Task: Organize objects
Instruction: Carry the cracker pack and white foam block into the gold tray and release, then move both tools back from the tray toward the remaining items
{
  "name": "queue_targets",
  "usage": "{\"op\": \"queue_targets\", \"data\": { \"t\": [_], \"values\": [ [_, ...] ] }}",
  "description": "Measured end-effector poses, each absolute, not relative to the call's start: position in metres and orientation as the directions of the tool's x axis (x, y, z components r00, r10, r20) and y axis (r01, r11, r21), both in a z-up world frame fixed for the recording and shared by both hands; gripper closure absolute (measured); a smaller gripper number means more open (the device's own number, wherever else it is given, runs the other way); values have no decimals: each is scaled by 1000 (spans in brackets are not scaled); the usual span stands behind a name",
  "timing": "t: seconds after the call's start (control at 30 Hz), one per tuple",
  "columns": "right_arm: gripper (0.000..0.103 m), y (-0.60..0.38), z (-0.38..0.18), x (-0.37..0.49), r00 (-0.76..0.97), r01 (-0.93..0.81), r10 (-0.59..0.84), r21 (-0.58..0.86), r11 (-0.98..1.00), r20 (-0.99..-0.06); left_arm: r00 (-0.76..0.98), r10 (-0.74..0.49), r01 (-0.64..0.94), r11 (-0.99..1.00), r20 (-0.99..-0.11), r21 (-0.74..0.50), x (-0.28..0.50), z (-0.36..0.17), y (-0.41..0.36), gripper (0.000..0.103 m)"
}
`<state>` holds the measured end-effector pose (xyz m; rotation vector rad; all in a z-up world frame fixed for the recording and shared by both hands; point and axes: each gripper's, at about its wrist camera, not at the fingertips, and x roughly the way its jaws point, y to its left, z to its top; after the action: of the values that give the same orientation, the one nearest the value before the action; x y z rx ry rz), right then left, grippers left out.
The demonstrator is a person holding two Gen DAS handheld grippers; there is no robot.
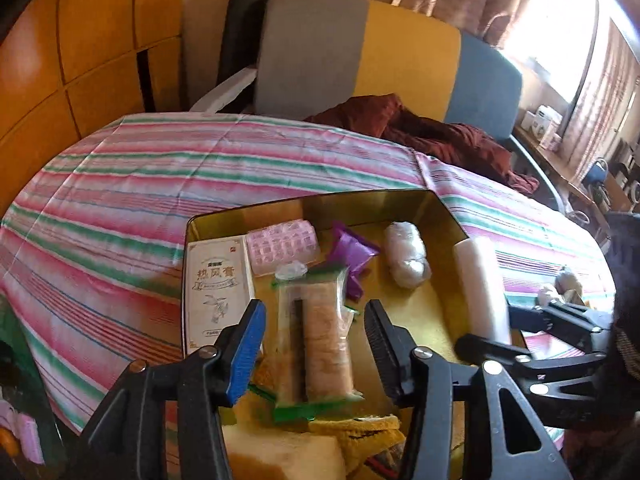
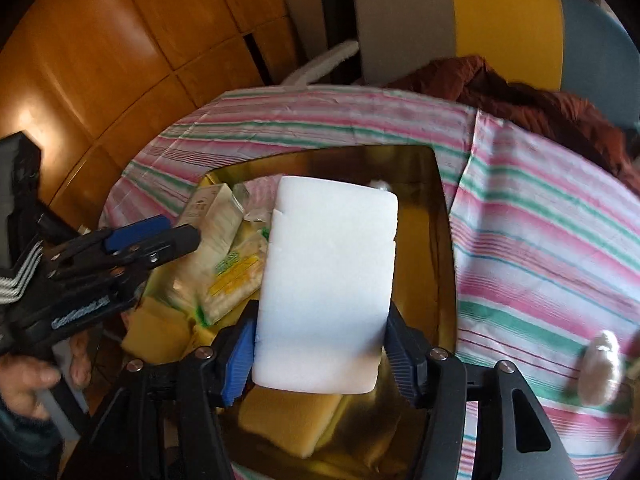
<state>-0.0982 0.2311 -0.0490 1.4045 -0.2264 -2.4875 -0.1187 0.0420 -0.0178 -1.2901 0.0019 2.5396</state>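
White foam block point(image 2: 326, 280) inside box rim point(image 2: 444, 216)

I see a gold tin box point(image 1: 448, 216) lying open on the striped cloth. Inside it sit a white carton point(image 1: 218, 292) with printed characters flat at the left, a pink pill organizer point(image 1: 282, 246) beside it, a purple wrapper point(image 1: 352, 252), a clear-wrapped bundle point(image 1: 406, 256) and a packaged roll cake point(image 1: 316, 336) lengthwise. A white foam block point(image 2: 328, 284) stands tilted above the box's right side.
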Motion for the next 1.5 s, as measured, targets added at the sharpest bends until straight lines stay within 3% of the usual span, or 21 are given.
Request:
{"op": "queue_targets", "data": {
  "t": [0.17, 0.37, 0.43, 0.83, 1.5],
  "values": [
    [42, 225, -67, -100, -458, 156, -317, 275, -949, -831, -578, 248, -227, -964, -777, -139, -102, -13, 32, 51],
    [35, 225, -64, -84, -480, 169, -304, 253, -953, -823, -622, 234, -205, -970, -747, -134, -72, -1, 29, 51],
    [27, 227, -61, -77, -490, 163, -298, 250, -955, -819, -642, 224, -202, -972, -733, -121, -62, 3, 31, 51],
    [15, 231, -44, -34, -563, 159, -260, 206, -965, -784, -702, 180, -220, -975, -690, -29, -23, 16, 51, 51],
    [6, 247, -30, -6, -635, 103, -193, 165, -981, -748, -685, 200, -278, -961, -701, -3, -7, 14, 74, 51]
  ]
}}
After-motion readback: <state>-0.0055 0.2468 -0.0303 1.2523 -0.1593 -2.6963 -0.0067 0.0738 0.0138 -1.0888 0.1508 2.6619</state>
